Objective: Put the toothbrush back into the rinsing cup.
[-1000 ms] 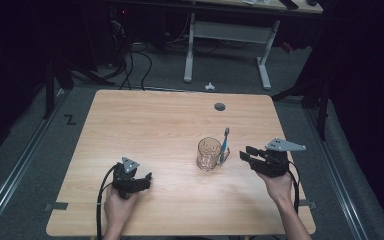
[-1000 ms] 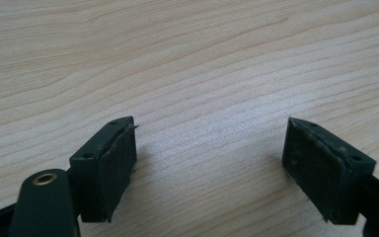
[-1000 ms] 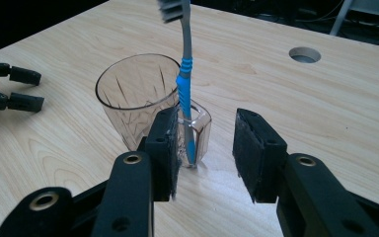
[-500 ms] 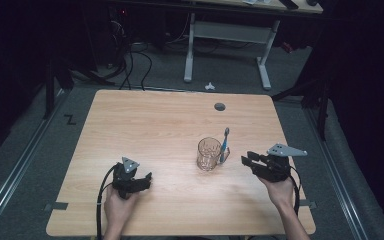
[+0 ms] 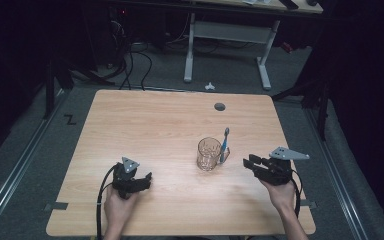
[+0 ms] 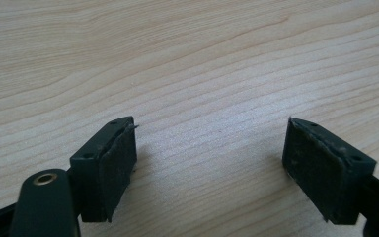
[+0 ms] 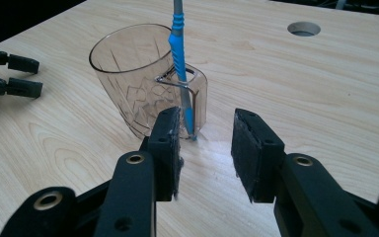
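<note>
My right gripper, jaws apart and empty, faces the blue-handled toothbrush standing in the clear cut-glass tumbler's side holder on the wooden bench. My left gripper rests with its jaws apart. Risk: a low approach could tip the tumbler.

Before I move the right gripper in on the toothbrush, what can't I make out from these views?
- Toothbrush: head cut off by the top edge, right gripper view.
- Toothbrush bristles: too small, high view.
- Cup front base: hidden behind a right gripper jaw.
- Left gripper: jaw gap too small, high view.
</note>
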The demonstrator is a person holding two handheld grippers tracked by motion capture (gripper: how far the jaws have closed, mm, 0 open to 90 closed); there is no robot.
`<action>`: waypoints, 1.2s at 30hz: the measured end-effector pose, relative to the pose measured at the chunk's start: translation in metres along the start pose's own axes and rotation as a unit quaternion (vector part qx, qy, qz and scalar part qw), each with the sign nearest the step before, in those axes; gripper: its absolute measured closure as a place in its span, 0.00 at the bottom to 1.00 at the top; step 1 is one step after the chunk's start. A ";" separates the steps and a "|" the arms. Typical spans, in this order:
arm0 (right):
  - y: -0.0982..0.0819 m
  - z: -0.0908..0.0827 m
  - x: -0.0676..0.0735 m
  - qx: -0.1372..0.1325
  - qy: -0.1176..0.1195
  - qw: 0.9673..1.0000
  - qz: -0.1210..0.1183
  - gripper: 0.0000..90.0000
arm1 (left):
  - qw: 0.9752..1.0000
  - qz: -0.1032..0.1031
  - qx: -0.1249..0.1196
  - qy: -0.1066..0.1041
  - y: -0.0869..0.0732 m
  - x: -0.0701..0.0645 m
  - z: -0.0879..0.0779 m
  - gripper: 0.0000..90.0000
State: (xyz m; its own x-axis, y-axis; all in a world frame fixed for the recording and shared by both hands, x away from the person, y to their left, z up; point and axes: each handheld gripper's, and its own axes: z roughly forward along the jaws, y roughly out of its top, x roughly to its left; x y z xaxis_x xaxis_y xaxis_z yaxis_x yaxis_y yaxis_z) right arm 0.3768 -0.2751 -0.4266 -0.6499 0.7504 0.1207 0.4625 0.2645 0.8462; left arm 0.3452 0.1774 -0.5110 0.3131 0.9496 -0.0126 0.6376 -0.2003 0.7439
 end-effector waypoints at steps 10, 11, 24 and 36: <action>-0.008 0.000 -0.003 0.003 -0.004 1.000 0.010 0.71 | 1.000 0.000 0.000 0.000 0.000 0.000 0.000 0.24; -0.008 0.000 -0.003 0.003 -0.004 1.000 0.010 0.71 | 1.000 0.000 0.000 0.000 0.000 0.000 0.000 0.24; -0.020 0.004 -0.009 0.014 -0.011 1.000 0.022 0.72 | 1.000 0.000 0.000 0.000 0.000 0.000 0.000 0.24; -0.029 0.006 -0.014 0.020 -0.012 0.999 0.035 0.73 | 1.000 0.000 0.000 0.000 0.000 0.000 0.000 0.24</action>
State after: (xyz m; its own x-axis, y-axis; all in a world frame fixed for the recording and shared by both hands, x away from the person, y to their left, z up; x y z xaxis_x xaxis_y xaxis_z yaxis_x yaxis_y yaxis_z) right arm 0.3762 -0.2894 -0.4559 -0.6003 0.7826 0.1652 0.5306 0.2351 0.8144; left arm 0.3452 0.1773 -0.5110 0.3125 0.9498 -0.0127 0.6376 -0.1998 0.7440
